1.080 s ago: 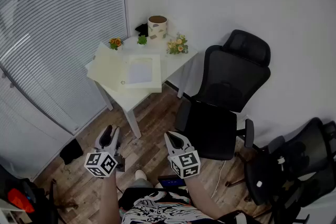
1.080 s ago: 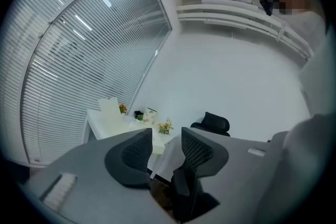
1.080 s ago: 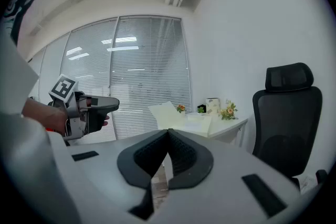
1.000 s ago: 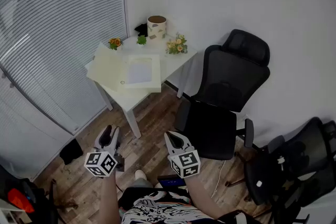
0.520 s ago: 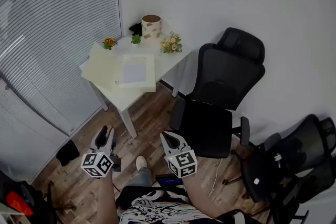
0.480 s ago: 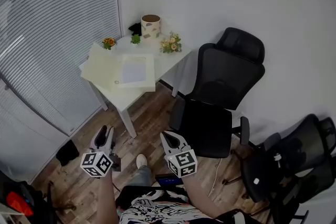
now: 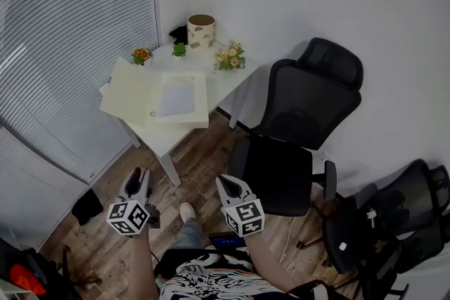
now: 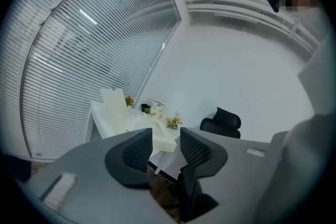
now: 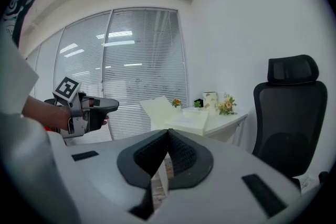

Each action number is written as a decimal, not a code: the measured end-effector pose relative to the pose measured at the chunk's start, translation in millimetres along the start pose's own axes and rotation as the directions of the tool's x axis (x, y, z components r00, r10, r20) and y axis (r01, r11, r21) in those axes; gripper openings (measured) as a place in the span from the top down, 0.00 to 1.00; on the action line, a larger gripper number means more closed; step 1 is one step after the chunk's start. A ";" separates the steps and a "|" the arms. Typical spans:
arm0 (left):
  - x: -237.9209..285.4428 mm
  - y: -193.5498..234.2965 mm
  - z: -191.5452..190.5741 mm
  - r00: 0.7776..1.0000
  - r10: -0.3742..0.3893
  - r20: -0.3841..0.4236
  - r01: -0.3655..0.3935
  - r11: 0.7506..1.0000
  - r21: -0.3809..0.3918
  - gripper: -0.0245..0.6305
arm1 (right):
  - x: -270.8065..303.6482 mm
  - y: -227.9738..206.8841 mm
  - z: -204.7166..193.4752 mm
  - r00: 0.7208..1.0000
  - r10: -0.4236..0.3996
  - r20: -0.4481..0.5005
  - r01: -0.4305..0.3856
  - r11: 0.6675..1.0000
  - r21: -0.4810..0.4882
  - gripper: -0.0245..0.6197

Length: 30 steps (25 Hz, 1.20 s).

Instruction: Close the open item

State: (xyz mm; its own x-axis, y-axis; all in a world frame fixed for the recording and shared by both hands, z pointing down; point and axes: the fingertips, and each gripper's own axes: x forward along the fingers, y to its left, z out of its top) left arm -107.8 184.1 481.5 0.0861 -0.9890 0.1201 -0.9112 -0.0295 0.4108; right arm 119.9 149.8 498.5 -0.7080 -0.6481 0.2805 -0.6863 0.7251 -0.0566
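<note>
The open box [image 7: 158, 98] lies at the near left corner of the table [image 7: 226, 84], with its lid over the edge. Flowers [image 7: 230, 58] and a cup [image 7: 201, 30] stand at the far edge. A black chair [image 7: 302, 109] stands beside the table. The left claw [image 7: 137, 178] is apart and empty, and has just closed a little. The right claw [image 7: 226, 183] is pinched together.

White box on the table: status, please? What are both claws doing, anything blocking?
Left gripper open, jaws just narrowed slightly, empty; right gripper shut, empty. Box open on table, well ahead. Black chair beside table, not blocking.

White table [image 7: 223, 86]: open box [image 7: 165, 98], flowers [image 7: 230, 58]
</note>
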 end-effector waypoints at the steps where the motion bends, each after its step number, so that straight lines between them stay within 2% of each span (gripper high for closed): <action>1: 9.0 6.8 0.7 1.000 0.006 -0.003 -0.006 1.000 -0.008 0.72 | 10.0 -4.4 -0.4 1.000 0.001 -0.009 -0.001 1.000 0.001 0.96; 8: 83.8 66.3 15.6 0.998 0.054 -0.032 -0.056 0.998 -0.042 0.72 | 95.6 -41.5 3.8 0.996 -0.007 -0.084 0.006 1.000 -0.015 0.96; 16: 153.0 140.8 19.9 0.983 0.150 -0.104 -0.158 0.985 -0.070 0.72 | 175.8 -82.2 8.7 0.988 -0.039 -0.150 0.039 0.999 -0.004 0.96; 20: 174.6 175.1 14.1 0.964 0.215 -0.159 -0.223 0.974 -0.037 0.72 | 203.7 -94.9 10.6 0.984 -0.054 -0.169 0.048 0.998 -0.037 0.96; 23: 180.2 197.2 9.0 0.947 0.259 -0.190 -0.273 0.961 -0.049 0.72 | 214.0 -107.3 9.9 0.979 -0.073 -0.189 0.062 0.996 -0.065 0.96; 30: 182.4 225.2 10.0 0.932 0.305 -0.199 -0.323 0.944 -0.067 0.72 | 225.3 -122.1 7.9 0.974 -0.094 -0.208 0.084 0.995 -0.060 0.96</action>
State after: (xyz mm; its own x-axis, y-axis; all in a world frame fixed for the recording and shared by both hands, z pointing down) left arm -301.3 -4.4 586.8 -0.1172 -0.9015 0.4167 -0.8609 0.3014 0.4099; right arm 42.9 -86.6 561.0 -0.5898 -0.6511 0.4776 -0.7319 0.6810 0.0245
